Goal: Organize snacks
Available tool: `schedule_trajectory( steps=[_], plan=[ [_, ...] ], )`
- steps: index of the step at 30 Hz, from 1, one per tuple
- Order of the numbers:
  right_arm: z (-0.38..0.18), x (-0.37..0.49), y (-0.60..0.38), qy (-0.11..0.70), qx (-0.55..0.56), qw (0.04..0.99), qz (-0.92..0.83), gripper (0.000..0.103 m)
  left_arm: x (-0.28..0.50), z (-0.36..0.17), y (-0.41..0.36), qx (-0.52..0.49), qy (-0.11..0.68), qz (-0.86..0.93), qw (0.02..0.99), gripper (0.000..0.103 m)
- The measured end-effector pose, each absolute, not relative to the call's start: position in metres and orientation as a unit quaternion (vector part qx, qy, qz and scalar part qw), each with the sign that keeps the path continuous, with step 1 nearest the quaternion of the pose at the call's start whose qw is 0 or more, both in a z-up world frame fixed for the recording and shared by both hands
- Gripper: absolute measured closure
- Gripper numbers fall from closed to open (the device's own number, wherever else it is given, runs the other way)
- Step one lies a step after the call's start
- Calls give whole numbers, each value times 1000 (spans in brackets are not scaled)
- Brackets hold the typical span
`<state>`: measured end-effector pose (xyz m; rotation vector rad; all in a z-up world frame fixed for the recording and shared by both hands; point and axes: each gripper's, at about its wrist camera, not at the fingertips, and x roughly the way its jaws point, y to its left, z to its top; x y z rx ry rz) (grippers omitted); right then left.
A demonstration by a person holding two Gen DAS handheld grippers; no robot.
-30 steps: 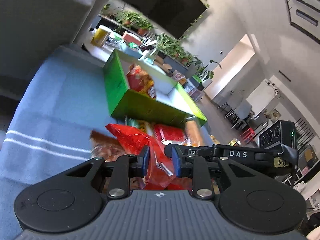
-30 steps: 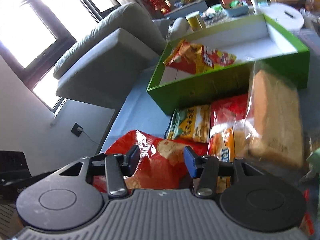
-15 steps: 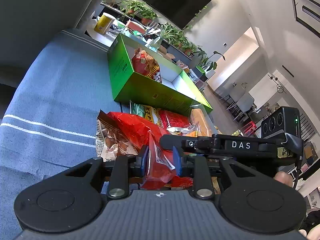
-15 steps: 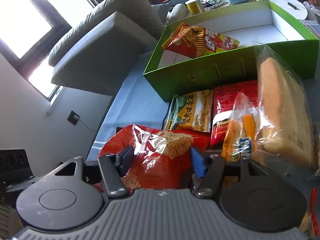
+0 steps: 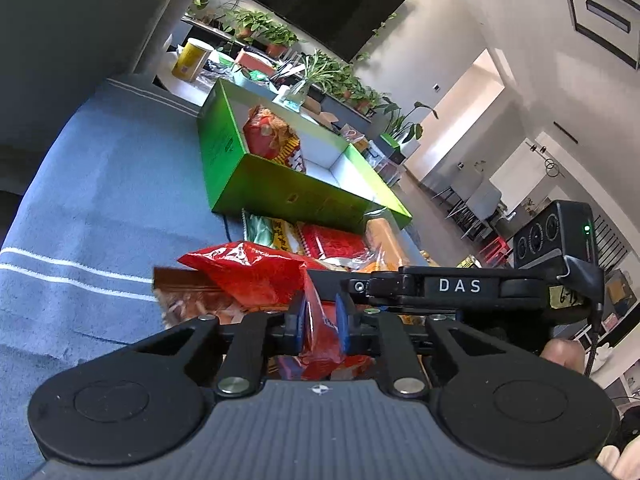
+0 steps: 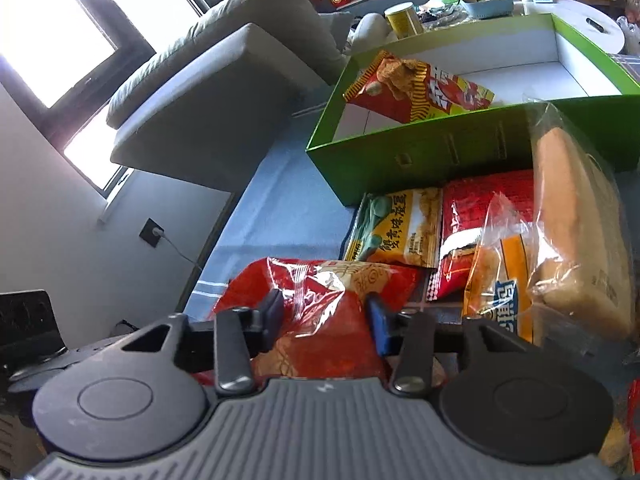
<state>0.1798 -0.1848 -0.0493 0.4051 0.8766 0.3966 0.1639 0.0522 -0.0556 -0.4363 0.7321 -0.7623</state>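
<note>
The crinkly red foil snack bag (image 6: 320, 312), lying on the blue cloth before the green cardboard box (image 6: 460, 148), looks light, slippery and crushable, so I favour its sealed edge. My left hand-held gripper (image 5: 320, 320) pinches that bag's edge nearly closed, while my right hand-held gripper (image 6: 326, 312) straddles its body half open, pads touching the foil

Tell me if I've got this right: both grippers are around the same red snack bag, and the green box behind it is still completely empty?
Not quite: the green box is not empty. The right wrist view shows one red and yellow snack packet already lying in it. The rest holds: the left gripper and the right gripper both have the red snack bag between their fingers.
</note>
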Motion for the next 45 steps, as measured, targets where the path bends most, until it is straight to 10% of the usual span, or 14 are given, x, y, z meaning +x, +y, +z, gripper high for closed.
schedule_trajectory(
  steps=[27,30,32,45],
  plan=[
    [40,241,-279,296,196,927,123,65,284,34,-71,-147,248,-456,842,90],
    [39,269,-299,281,192,935,100,63,321,28,-98,-128,259,-423,859,71],
    [31,286,-308,279,188,940,62,39,339,20,-102,-143,310,-380,860,46],
    [-28,238,-314,351,189,917,24,27,263,-10,-44,-190,350,-392,830,30]
  ],
)
